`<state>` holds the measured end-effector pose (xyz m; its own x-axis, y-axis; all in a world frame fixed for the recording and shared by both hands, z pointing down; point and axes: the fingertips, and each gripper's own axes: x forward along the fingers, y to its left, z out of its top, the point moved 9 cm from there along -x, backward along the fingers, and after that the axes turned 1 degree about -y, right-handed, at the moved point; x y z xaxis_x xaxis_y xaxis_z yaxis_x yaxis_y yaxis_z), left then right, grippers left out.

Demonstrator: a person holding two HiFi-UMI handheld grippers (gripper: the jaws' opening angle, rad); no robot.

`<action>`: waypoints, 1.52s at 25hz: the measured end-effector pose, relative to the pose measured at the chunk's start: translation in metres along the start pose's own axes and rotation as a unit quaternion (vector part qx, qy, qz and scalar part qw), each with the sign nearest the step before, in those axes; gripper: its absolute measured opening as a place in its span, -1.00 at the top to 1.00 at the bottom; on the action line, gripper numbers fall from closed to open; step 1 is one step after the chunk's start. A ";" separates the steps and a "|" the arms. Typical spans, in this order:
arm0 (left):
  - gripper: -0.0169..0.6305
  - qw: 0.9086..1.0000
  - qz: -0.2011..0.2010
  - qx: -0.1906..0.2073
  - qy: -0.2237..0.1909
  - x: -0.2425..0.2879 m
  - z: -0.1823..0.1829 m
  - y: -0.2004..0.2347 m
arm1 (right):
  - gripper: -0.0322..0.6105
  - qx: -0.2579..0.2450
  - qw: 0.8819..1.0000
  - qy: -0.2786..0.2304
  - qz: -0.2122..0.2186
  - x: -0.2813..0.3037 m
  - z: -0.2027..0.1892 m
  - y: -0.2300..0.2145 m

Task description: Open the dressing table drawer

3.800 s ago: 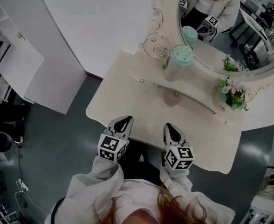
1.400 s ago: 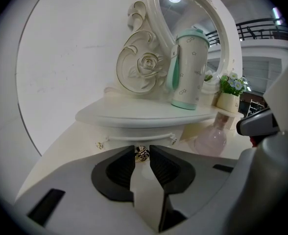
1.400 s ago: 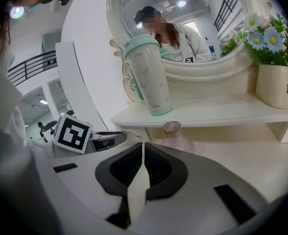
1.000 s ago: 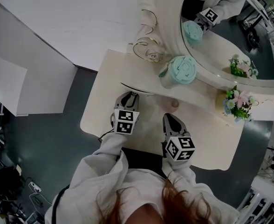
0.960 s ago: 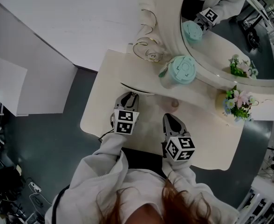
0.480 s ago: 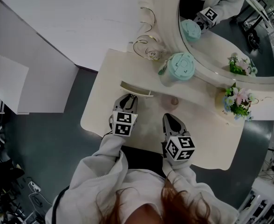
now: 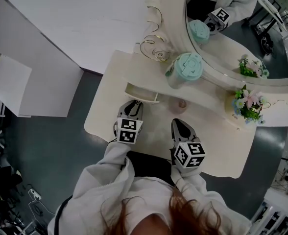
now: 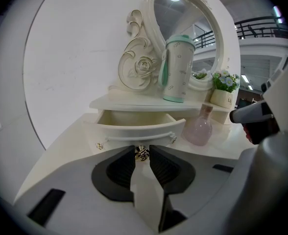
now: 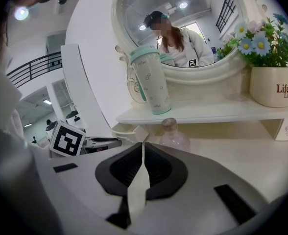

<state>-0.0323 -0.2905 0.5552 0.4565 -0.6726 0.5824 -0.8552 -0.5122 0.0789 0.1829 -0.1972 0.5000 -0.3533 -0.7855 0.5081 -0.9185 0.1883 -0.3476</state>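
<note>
One drawer [image 8: 134, 127], edge out; left tongs [image 8: 142, 149] pinching knob [image 8: 142, 154]; right tongs [image 9: 142, 147] pressed together

Cream drawer [image 8: 134, 129]; mint cup [image 8: 178, 68]; pink bottle [image 8: 200, 129]

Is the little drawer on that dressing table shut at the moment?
No, the drawer stands pulled out with its hollow inside showing, and the left gripper has its jaws pinched on the knob.

We saw a cream dressing table [image 7: 215, 141] under our left tongs [image 7: 133, 104] and right tongs [image 7: 179, 123]. A pink bottle [image 7: 181, 103] stood on it just ahead of the right tongs. Farther ahead, its little shelf [image 7: 210, 90] held a green cup [image 7: 188, 67] and a flower pot [image 7: 244, 105].
</note>
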 end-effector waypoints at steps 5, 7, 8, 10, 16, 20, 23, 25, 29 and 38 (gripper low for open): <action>0.64 1.000 0.004 -0.001 0.004 -0.004 -0.004 -0.003 | 0.78 -0.004 1.000 0.000 0.007 -0.002 0.000 0.000; 0.64 1.000 0.005 -0.001 0.006 -0.006 -0.005 -0.004 | 0.78 -0.004 1.000 -0.001 0.009 -0.003 0.001 -0.001; 0.64 1.000 0.006 0.000 0.007 -0.007 -0.006 -0.004 | 0.78 -0.004 1.000 -0.002 0.010 -0.003 0.001 -0.001; 0.64 1.000 0.007 0.000 0.008 -0.009 -0.007 -0.006 | 0.78 -0.005 1.000 -0.003 0.012 -0.004 0.001 -0.001; 0.64 1.000 0.010 0.002 0.009 -0.016 -0.012 -0.009 | 0.78 -0.005 1.000 -0.005 0.017 -0.008 -0.001 0.000; 0.64 1.000 0.013 0.003 0.010 -0.020 -0.015 -0.011 | 0.78 -0.003 1.000 -0.006 0.018 -0.013 -0.004 0.000; 0.64 1.000 0.014 0.006 0.010 -0.023 -0.016 -0.013 | 0.78 -0.003 1.000 -0.008 0.016 -0.017 -0.006 0.000; 0.64 1.000 0.014 0.008 0.010 -0.025 -0.018 -0.014 | 0.78 -0.003 1.000 -0.010 0.014 -0.021 -0.008 0.000; 0.64 1.000 0.014 0.010 0.011 -0.030 -0.022 -0.017 | 0.78 -0.001 1.000 -0.013 0.009 -0.028 -0.012 0.000; 0.64 1.000 0.018 0.009 0.010 -0.036 -0.030 -0.021 | 0.78 0.005 1.000 -0.023 0.002 -0.044 -0.021 0.000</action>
<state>-0.0378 -0.2396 0.5565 0.4195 -0.6801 0.6013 -0.8668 -0.4969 0.0427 0.1948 -0.1506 0.4940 -0.3487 -0.8114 0.4690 -0.9152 0.1869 -0.3571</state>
